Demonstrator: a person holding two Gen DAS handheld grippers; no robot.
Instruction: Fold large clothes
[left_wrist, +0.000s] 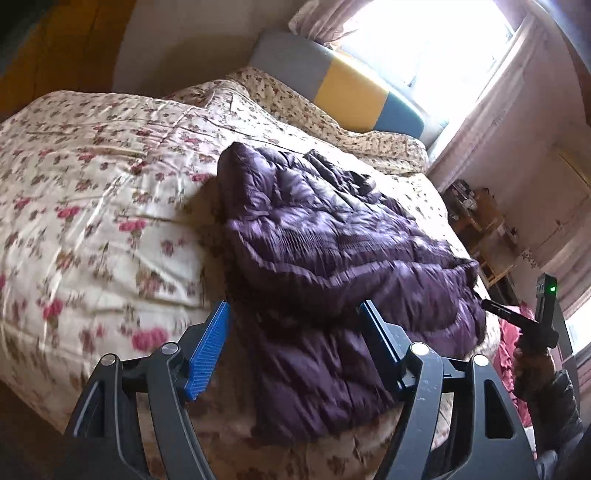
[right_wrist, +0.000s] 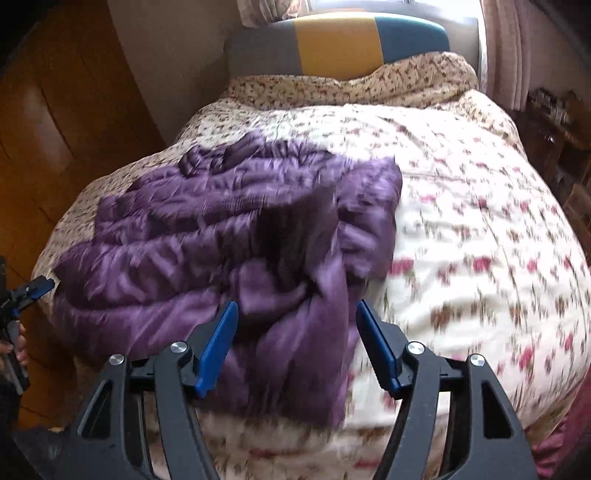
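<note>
A purple quilted down jacket (left_wrist: 332, 258) lies crumpled on a bed with a floral quilt (left_wrist: 92, 206). It also shows in the right wrist view (right_wrist: 229, 236), on the bed's left half. My left gripper (left_wrist: 295, 325) is open and empty, just above the jacket's near edge. My right gripper (right_wrist: 297, 325) is open and empty, above the jacket's near right part. The right gripper also shows in the left wrist view (left_wrist: 491, 304), at the jacket's right end. The left gripper shows at the left edge of the right wrist view (right_wrist: 37, 288).
A grey, yellow and blue headboard (right_wrist: 336, 40) stands at the far end under a bright window (left_wrist: 424, 40). A wooden wardrobe (right_wrist: 55, 122) is left of the bed. Cluttered wooden shelves (left_wrist: 476, 218) stand on the bed's other side. Floral quilt (right_wrist: 480, 240) lies bare to the jacket's right.
</note>
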